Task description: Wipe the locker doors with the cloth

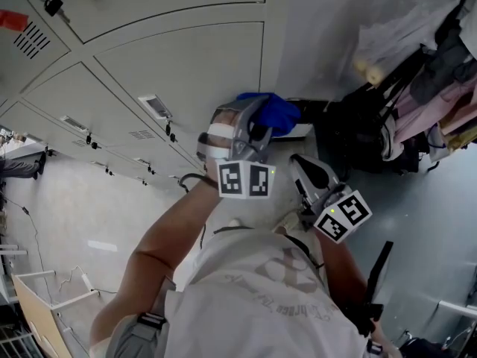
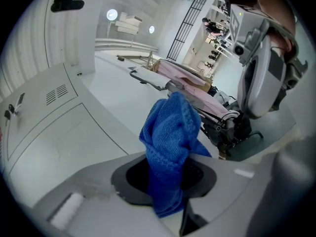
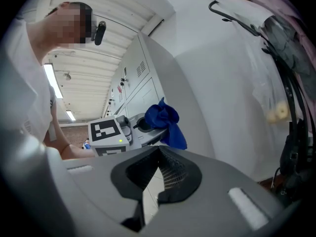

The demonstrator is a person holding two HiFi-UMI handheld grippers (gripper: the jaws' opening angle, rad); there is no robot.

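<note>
Cloth (image 2: 170, 142) bunched blue, lockers (image 1: 149, 58) on the left, hanging clothes (image 1: 432, 103) far right. Left claw (image 2: 167, 179) clamped on it; right claw (image 3: 154, 176) basically together, empty.

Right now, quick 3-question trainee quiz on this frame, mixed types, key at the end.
1. True or false: the right gripper holds the blue knitted cloth.
2. Which stands beside the pale grey metal locker doors? A) rack of hanging garments B) ladder C) sink
3. Fill in: the left gripper's jaws are ___ on the cloth.
Key: 1 false, its jaws hold nothing; 2 A; 3 shut.
</note>
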